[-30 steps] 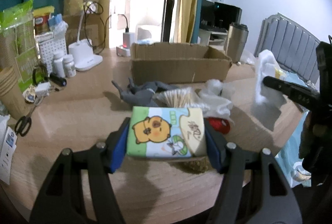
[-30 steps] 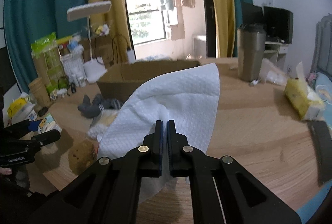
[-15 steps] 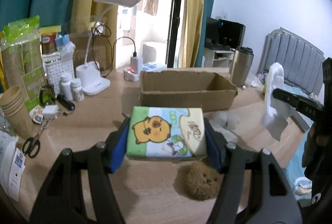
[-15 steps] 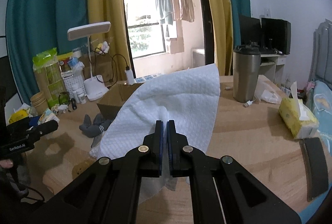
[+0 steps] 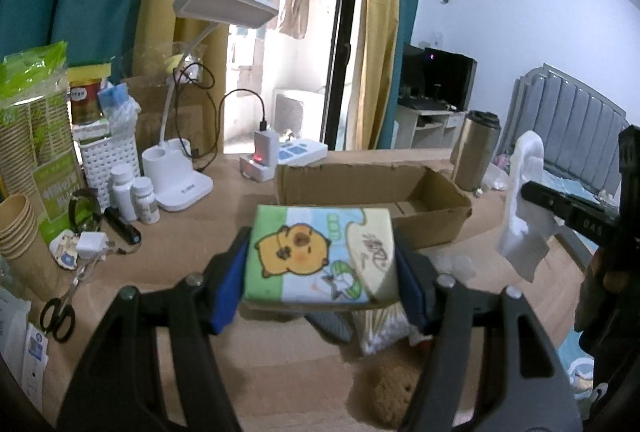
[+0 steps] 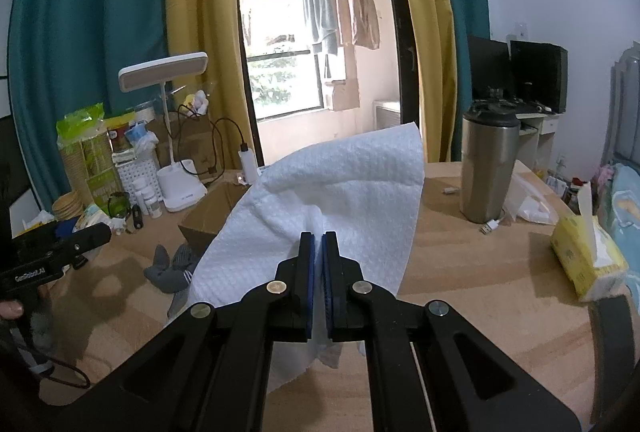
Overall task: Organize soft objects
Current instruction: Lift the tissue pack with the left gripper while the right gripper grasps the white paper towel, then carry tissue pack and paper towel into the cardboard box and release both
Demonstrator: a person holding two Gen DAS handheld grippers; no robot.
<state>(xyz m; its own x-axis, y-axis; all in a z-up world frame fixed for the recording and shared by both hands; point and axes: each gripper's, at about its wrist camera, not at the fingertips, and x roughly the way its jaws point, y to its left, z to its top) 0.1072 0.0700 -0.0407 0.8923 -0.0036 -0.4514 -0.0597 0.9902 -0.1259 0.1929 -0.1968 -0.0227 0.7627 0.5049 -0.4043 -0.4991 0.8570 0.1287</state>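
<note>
The left tool (image 5: 322, 260) clamps the cartoon tissue pack (image 5: 324, 252); the right tool (image 6: 318, 256) pinches a white cloth (image 6: 340, 192). Both have risen off the counter (image 6: 480, 272), the cardboard box (image 5: 372, 188) now at twelve o'clock, likely the drop-off.

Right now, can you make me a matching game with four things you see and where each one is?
Things:
1. tissue pack
2. white cloth
3. metal cup
4. scissors

Places:
A. flat on the table near its edge
B. pinched in the right gripper
C. standing upright on the table
D. squeezed in the left gripper

Pairs: 1-D, 2-B, 3-C, 4-A
</note>
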